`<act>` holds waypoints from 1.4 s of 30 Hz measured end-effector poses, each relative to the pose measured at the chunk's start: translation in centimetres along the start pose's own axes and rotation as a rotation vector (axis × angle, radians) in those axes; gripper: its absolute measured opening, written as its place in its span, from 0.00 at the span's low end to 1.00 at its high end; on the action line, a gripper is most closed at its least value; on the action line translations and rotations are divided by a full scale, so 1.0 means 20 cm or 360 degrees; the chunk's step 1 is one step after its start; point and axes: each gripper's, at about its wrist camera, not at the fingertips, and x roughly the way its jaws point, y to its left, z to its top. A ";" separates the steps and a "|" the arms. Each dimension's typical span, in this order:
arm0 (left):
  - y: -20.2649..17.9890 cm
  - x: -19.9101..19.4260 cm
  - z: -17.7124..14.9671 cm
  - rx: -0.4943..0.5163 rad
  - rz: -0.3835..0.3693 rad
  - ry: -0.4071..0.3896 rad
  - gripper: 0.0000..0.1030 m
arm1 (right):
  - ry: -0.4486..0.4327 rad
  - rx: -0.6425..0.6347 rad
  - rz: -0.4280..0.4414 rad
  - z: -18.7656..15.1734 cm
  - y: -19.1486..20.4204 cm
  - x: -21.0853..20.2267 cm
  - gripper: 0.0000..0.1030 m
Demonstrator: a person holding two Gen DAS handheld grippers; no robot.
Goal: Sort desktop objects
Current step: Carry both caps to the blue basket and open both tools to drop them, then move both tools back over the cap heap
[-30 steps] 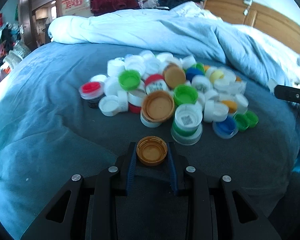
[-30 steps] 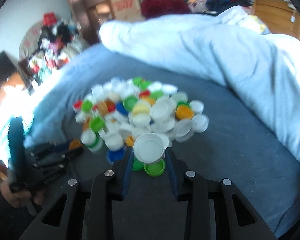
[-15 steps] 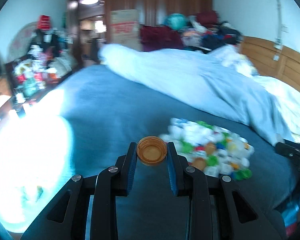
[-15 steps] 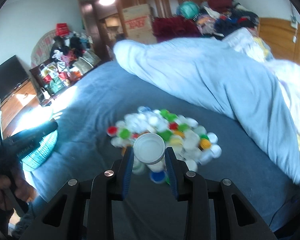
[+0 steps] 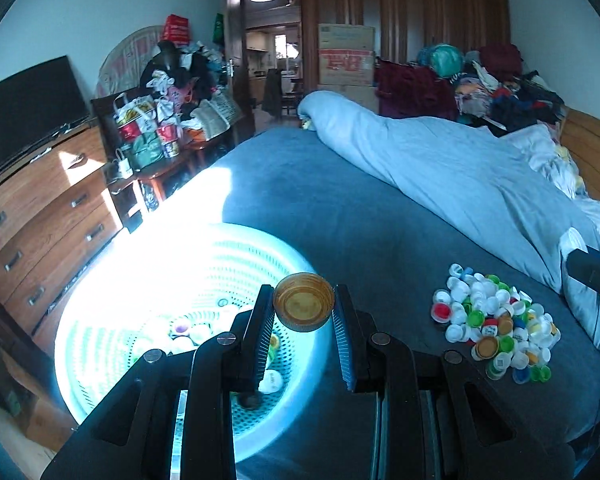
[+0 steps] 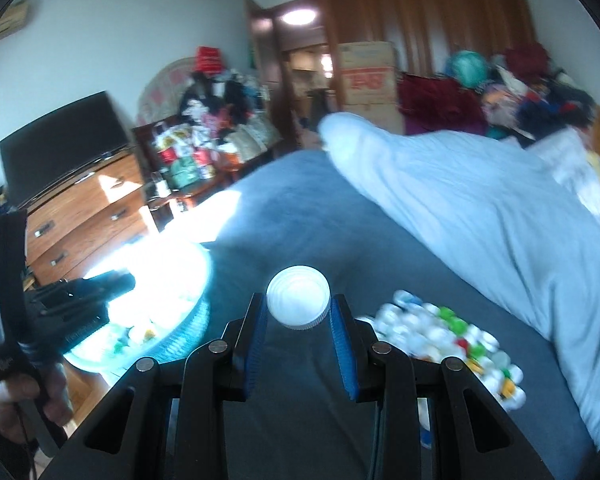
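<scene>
L gripper (image 5: 304, 312) is clamped on an orange-brown cap (image 5: 303, 307), open side up, pinched btwn both pads at the fingertips. Directly below and to the left of that claw sits a pale perforated basket (image 5: 112, 280), round, washed out by sunlight, on the edge of the blue bed (image 5: 340, 208). Inside it: several caps near the bottom, mostly white, one w/ a purple inside, a yellowish one partly behind the left finger; glare hides the rest. To the right of the claw and well apart from the basket lies the cap pile (image 5: 496, 324) – white, green, red, yellow, blue, a couple orange-brown – loose on the bedcover.

R gripper (image 6: 299, 314) is clamped on a white cap (image 6: 298, 302), hollow side up, ribbed rim against both pads. From this claw the basket (image 6: 196, 320) is off to the left, the L gripper (image 6: 96, 292) over its rim, held by a hand (image 6: 16, 396). Blurred cap pile (image 6: 448, 340) is just right of and below the claw. Rolled light-blue duvet (image 6: 460, 200) lies beyond, right.
</scene>
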 end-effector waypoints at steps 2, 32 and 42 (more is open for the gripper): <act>0.06 0.00 0.00 -0.0021 0.0027 -0.0004 0.24 | 0.0003 -0.0030 0.0048 0.04 0.10 0.05 0.34; 0.68 0.40 -0.09 -0.0264 0.0057 0.0488 0.24 | 0.0582 -0.0186 0.0501 0.12 0.82 0.77 0.36; 0.70 0.32 -0.07 -0.0218 0.0103 0.0387 0.51 | 0.0510 -0.0152 0.0496 0.15 0.83 0.74 0.65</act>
